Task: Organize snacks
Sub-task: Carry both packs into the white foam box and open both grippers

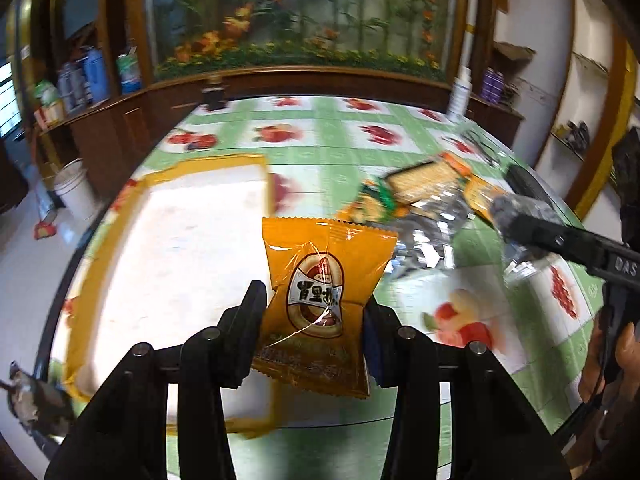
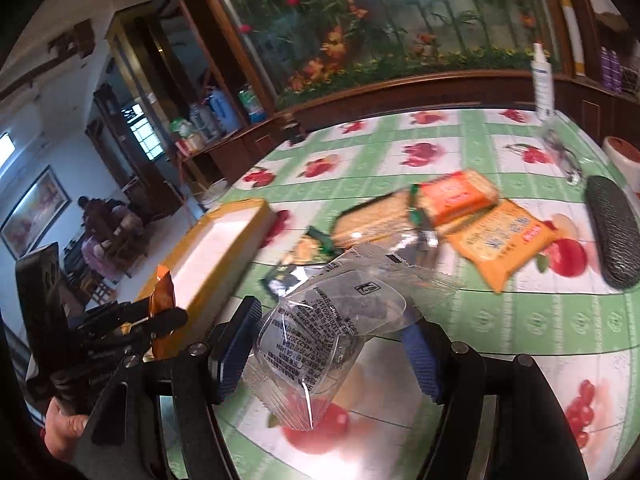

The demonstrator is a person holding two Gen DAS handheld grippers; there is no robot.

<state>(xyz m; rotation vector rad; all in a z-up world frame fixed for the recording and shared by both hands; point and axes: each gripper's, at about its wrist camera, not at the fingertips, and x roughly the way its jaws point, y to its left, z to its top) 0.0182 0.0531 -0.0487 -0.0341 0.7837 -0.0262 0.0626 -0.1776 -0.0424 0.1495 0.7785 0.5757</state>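
Note:
My left gripper (image 1: 314, 304) is shut on an orange snack packet (image 1: 320, 276), held upright above the table beside a white box with a yellow rim (image 1: 100, 248). In the right wrist view this gripper (image 2: 164, 316) and its orange packet (image 2: 162, 292) hang over the box's near end (image 2: 224, 276). My right gripper (image 2: 330, 324) is shut on a clear plastic packet (image 2: 320, 344) with a dark snack inside, lifted off the cloth. It shows at the right of the left wrist view (image 1: 516, 200). More snacks lie in a pile: cracker packs (image 2: 460, 196), a flat orange packet (image 2: 500, 240), a green packet (image 2: 308, 248).
The table wears a green checked fruit cloth (image 2: 520, 320). A black glasses case (image 2: 612, 232), a white bottle (image 2: 542, 84) and a red-topped tub (image 2: 622, 152) stand at the right. A wooden cabinet with bottles lines the far side. A white bucket (image 1: 74, 188) is on the floor.

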